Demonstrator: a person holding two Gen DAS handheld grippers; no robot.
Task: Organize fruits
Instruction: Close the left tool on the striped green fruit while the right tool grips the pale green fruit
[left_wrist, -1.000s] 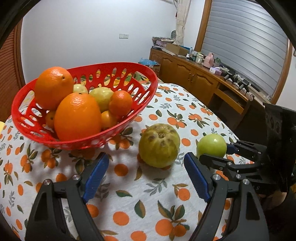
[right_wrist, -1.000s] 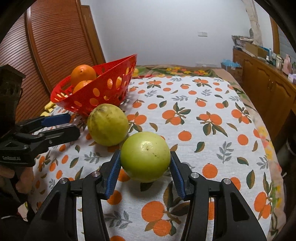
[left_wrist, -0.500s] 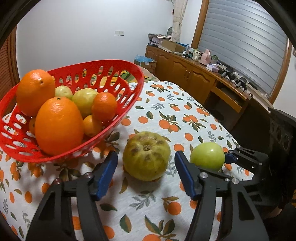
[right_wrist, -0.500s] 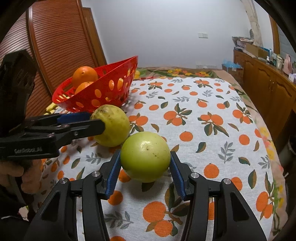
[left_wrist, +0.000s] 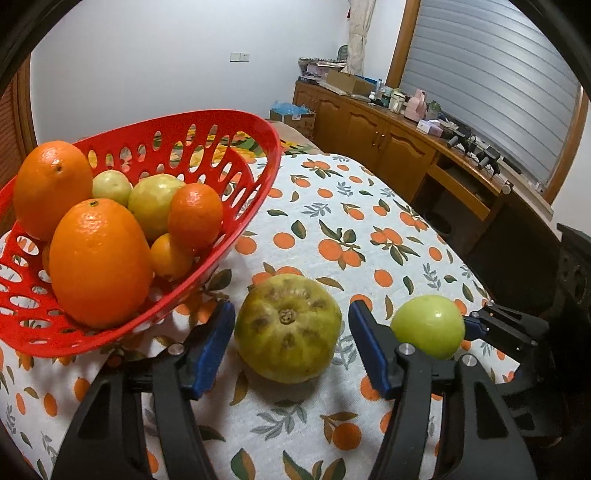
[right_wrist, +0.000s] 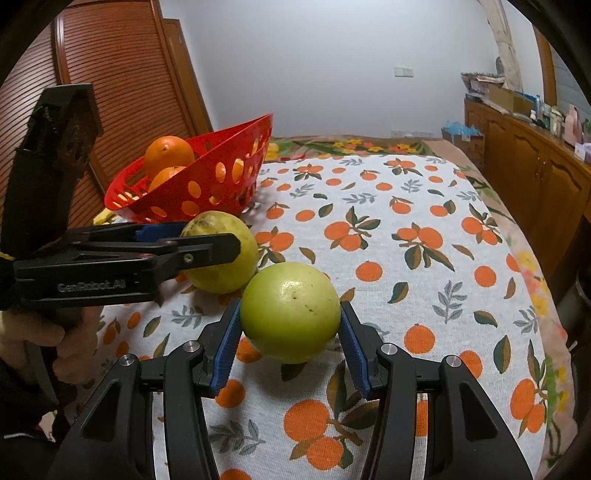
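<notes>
A blotchy yellow-green fruit (left_wrist: 288, 328) lies on the tablecloth between the blue pads of my left gripper (left_wrist: 291, 343), which is open around it with gaps on both sides. It also shows in the right wrist view (right_wrist: 225, 254). My right gripper (right_wrist: 290, 332) is shut on a smooth green fruit (right_wrist: 290, 312), also seen in the left wrist view (left_wrist: 428, 326). A red basket (left_wrist: 236, 221) at the left holds oranges, tangerines and green fruits.
The table has an orange-print cloth (right_wrist: 406, 240). A wooden sideboard (left_wrist: 406, 147) with clutter runs along the right wall. A wooden slatted door (right_wrist: 122, 92) stands behind the basket. The table edge drops off at the right.
My left gripper has moved forward so its fingers now straddle the blotchy fruit. The right gripper stays shut on the green fruit in the same place.
</notes>
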